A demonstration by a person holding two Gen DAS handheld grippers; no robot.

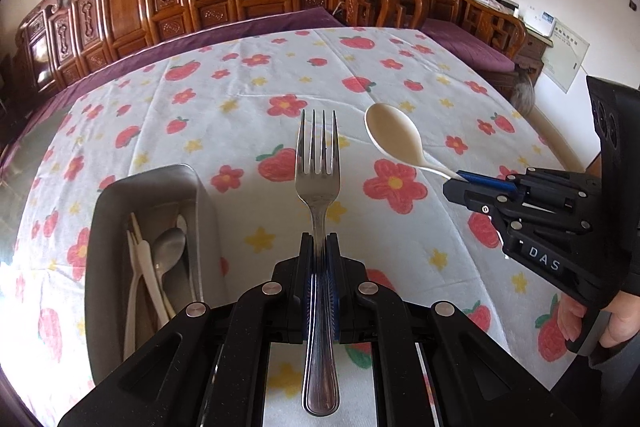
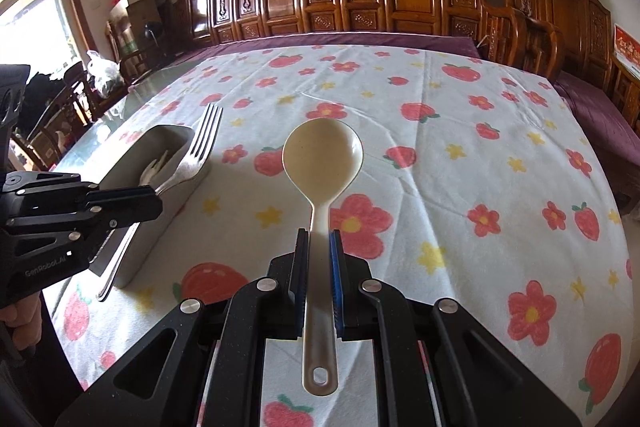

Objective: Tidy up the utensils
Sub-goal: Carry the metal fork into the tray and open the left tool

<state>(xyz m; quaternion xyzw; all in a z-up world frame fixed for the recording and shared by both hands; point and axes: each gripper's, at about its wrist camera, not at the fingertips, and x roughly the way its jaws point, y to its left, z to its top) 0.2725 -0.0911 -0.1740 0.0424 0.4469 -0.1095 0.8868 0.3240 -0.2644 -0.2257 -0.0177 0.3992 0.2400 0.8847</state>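
Left gripper [image 1: 320, 247]: my jaws were clamped on the neck of the metal fork [image 1: 318, 163], tines ahead of the jaws and the handle running back between them.
Right gripper [image 2: 320, 247]: jaws pressed together on the thin stem of the cream spoon [image 2: 322, 155], bowl out ahead and the handle's hanging hole behind the pads.
Fork, handling: I judged it stiff, fairly heavy for its size and slick – polished steel could pivot in the pads, so a hold near its balance point suited it.
Spoon, handling: it looked like light plastic, perhaps slightly springy; with the stem this narrow, it could twist if I knocked the bowl.
Grey tray [image 1: 148, 187]: it sat on the desk [image 1: 248, 95] to the left of my left jaws, below the fork – other spoons and pale utensils lay inside.
Both utensils: held in the air above the flowered cloth, well apart from each other.
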